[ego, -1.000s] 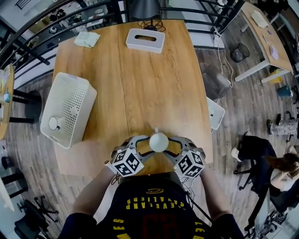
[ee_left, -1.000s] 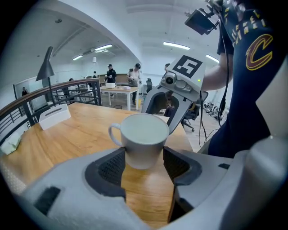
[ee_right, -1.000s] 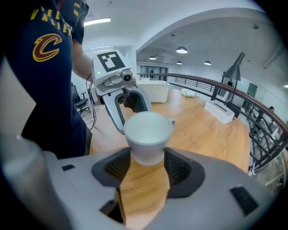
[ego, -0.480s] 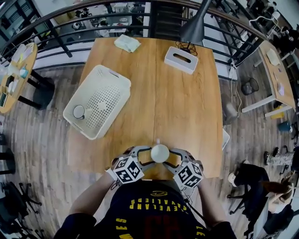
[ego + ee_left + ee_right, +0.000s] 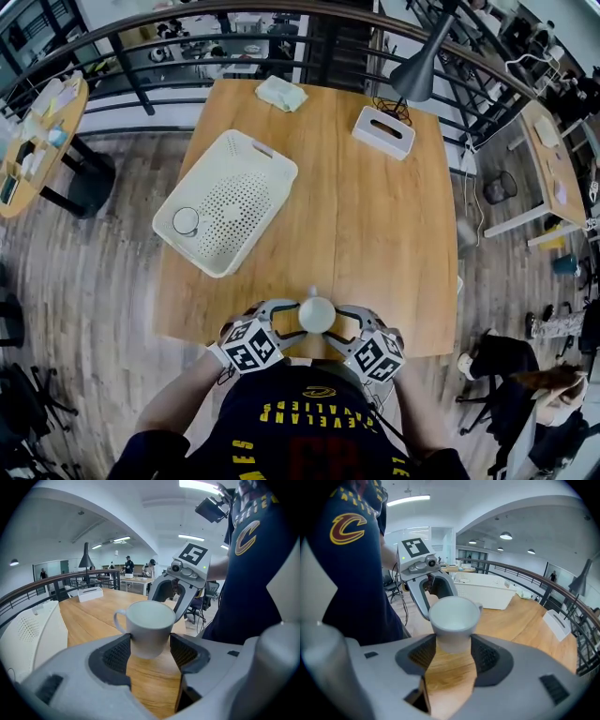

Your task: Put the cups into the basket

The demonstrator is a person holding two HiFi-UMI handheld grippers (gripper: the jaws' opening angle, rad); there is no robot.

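Note:
A white cup (image 5: 317, 314) with a handle is held over the near edge of the wooden table (image 5: 375, 234). My left gripper (image 5: 294, 321) and right gripper (image 5: 339, 322) face each other, both shut on the cup from opposite sides. In the left gripper view the cup (image 5: 150, 627) sits between both pads of the left gripper (image 5: 149, 652). The right gripper view shows the same for the cup (image 5: 453, 619) and right gripper (image 5: 453, 654). The white perforated basket (image 5: 272, 161) lies at the table's left and holds another cup (image 5: 186, 221).
A white tissue box (image 5: 384, 132) and a folded cloth (image 5: 281, 93) lie at the table's far end, under a black lamp (image 5: 418, 64). A dark railing (image 5: 141, 94) runs behind the table. Wooden floor surrounds it, with a small side table (image 5: 37, 141) at the left.
The head view has shifted, so the table and basket now show further right and lower. Both grippers still hold the cup at the near edge.

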